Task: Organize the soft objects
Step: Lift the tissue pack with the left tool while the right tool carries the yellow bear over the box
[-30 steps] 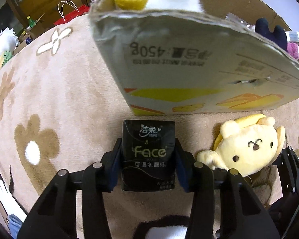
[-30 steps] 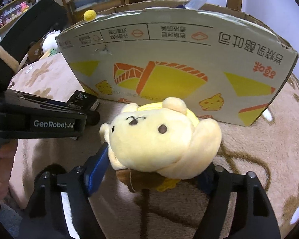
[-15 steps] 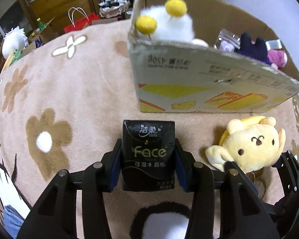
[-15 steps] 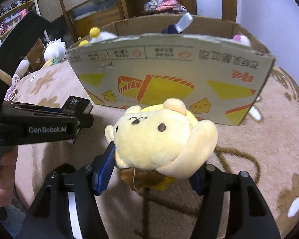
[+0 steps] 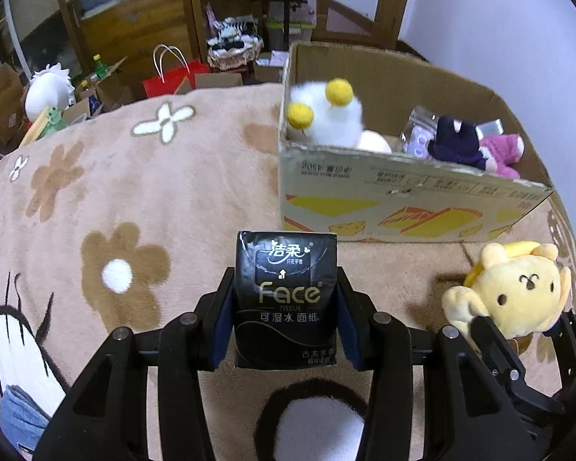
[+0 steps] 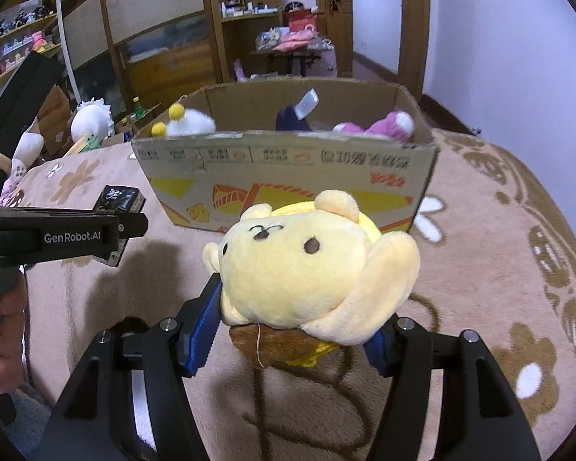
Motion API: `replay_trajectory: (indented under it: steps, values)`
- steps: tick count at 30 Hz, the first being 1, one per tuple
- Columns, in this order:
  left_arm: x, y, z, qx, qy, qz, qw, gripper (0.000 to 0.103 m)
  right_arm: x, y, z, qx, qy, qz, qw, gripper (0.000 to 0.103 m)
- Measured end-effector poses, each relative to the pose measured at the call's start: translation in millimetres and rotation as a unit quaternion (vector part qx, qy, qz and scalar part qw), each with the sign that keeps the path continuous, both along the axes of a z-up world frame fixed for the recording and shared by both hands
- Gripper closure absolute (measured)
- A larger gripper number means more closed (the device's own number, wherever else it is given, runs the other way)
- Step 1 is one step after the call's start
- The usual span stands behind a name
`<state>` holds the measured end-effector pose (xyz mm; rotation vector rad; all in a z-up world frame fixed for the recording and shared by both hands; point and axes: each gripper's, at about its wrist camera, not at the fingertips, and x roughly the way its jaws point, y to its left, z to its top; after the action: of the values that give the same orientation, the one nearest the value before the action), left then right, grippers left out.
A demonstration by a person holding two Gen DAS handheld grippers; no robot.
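Observation:
My left gripper (image 5: 286, 282) is shut on a black tissue pack (image 5: 286, 296) marked "Face", held upright above the blanket. My right gripper (image 6: 299, 319) is shut on a yellow bear plush (image 6: 307, 269), its blue pads pressing into both sides. The plush (image 5: 510, 292) also shows at the right of the left wrist view. Ahead of both stands an open cardboard box (image 5: 403, 176), (image 6: 288, 153). Inside lie a white plush with yellow pompoms (image 5: 326, 115), a navy plush (image 5: 457, 142) and a pink plush (image 5: 503, 153).
A beige blanket with brown flowers (image 5: 134, 192) covers the surface under both grippers. Beyond its far edge sit a red paper bag (image 5: 169, 77), a white plush (image 5: 46, 92) and wooden shelves (image 6: 172, 57). A person's hand (image 6: 4, 326) grips the left tool's handle.
Both grippers have risen with the tissue pack and the yellow plush still held. The box now appears lower and farther, so its inside and the toys in it show.

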<state>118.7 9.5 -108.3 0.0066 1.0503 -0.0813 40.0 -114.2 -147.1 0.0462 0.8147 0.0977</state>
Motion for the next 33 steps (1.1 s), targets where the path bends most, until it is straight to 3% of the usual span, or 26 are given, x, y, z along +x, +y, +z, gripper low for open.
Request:
replay_trajectory:
  steps: [11,21,26,33]
  values:
    - [-21,-4,31,0.003,-0.069,-0.005,0.9976,0.058,-20,-3,33,-0.033,-0.067,-0.036,0.997,0.036]
    - [-36,-8,66,0.000,-0.147,-0.012,0.9891,0.058,-32,-7,64,-0.064,-0.140,-0.062,0.986,0.036]
    - [-36,-4,82,-0.033,-0.168,-0.018,0.9850,0.058,-28,-16,78,-0.053,-0.166,-0.075,0.982,0.036]
    - [-33,-17,97,-0.009,-0.200,-0.037,0.9791,0.058,-19,-29,86,-0.052,-0.187,-0.090,0.977,0.036]
